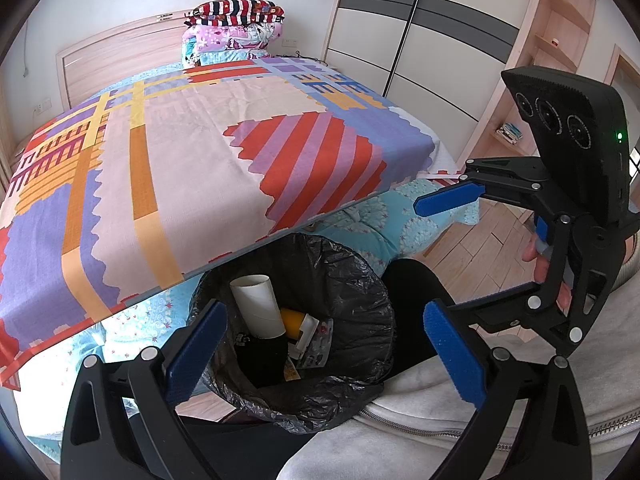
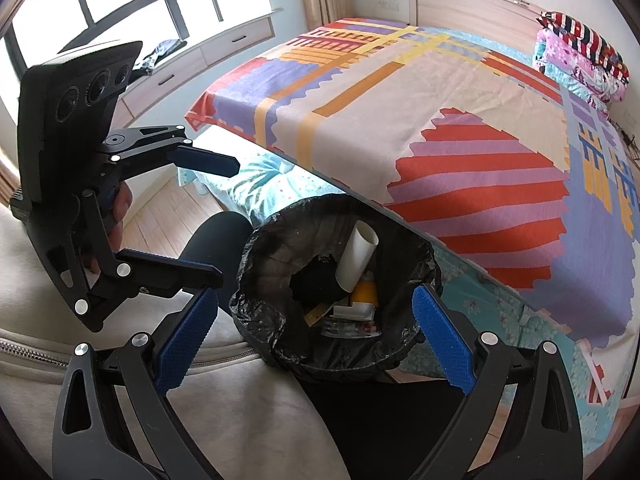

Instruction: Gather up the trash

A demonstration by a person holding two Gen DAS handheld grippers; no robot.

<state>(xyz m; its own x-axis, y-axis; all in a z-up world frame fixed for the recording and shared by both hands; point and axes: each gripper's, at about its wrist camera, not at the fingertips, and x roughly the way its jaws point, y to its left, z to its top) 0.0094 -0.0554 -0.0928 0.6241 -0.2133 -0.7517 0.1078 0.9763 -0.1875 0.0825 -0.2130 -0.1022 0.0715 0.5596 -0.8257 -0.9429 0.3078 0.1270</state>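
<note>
A bin with a black liner [image 1: 356,280] [image 2: 264,264] stands by the foot of the bed. Inside lie a white cardboard tube [image 1: 258,304] [image 2: 358,254], an orange-yellow item [image 1: 292,320] [image 2: 366,292], and flat wrappers and packets [image 1: 316,344] [image 2: 348,326]. My left gripper [image 1: 326,354] is open and empty, held just above the bin's near rim; it also shows in the right wrist view [image 2: 224,220]. My right gripper [image 2: 316,342] is open and empty above the bin; it shows in the left wrist view [image 1: 432,256] to the right of the bin.
The bed with a colourful patterned cover [image 1: 180,152] [image 2: 440,120] overhangs the bin's far side. Folded quilts [image 1: 236,28] [image 2: 580,52] are stacked at the headboard. A wardrobe [image 1: 420,32] stands right, a window bench [image 2: 192,60] left. The person's light jacket [image 1: 420,420] and dark-trousered knee [image 2: 216,240] are close below.
</note>
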